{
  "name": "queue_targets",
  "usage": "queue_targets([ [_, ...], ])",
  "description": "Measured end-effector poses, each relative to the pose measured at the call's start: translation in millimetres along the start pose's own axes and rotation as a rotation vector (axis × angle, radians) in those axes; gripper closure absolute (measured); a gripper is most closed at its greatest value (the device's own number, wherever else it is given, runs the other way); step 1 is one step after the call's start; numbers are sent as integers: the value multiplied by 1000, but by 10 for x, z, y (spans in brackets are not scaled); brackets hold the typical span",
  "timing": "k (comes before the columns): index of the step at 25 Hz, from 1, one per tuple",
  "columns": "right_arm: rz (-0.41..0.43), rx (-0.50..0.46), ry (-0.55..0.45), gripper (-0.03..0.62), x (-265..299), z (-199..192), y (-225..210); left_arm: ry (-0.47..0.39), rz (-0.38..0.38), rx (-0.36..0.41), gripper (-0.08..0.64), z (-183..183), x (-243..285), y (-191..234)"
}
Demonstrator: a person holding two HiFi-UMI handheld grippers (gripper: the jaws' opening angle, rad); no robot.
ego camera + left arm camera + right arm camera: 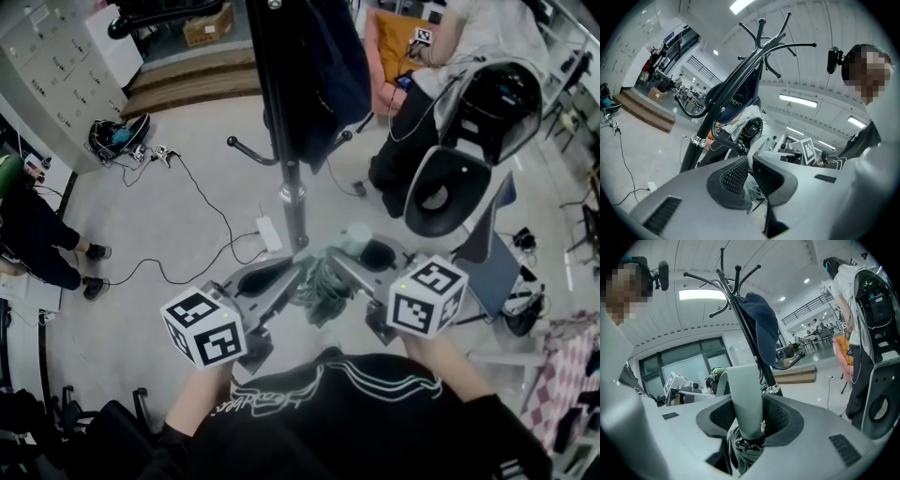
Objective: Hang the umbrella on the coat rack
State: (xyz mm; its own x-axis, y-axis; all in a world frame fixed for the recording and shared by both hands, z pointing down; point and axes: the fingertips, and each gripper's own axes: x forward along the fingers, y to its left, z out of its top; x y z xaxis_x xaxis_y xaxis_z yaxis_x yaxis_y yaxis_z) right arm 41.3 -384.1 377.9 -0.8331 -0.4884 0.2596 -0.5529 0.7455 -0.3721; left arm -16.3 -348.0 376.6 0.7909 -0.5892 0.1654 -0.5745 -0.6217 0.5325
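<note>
The folded grey-green umbrella [324,287] is held low in front of the person, right at the foot of the black coat rack [284,131]. The right gripper [747,417] is clamped around its pale handle [744,399], which points up. The left gripper [749,176] is pinched tight on a thin pale bit of the umbrella, can't tell which part exactly. A navy garment [330,66] hangs on the rack, and there's a white power strip [269,234] on the floor by the pole.
</note>
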Motion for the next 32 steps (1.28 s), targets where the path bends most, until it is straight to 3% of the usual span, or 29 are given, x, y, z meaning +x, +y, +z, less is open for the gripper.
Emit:
queue_targets([
  [18,-10,26,53,428,305,-123,-346,-18,79,-7,528,174,111,471],
  [32,-41,60,219,419,498,-764,-682,-33,82,-55,526,161,219,642],
])
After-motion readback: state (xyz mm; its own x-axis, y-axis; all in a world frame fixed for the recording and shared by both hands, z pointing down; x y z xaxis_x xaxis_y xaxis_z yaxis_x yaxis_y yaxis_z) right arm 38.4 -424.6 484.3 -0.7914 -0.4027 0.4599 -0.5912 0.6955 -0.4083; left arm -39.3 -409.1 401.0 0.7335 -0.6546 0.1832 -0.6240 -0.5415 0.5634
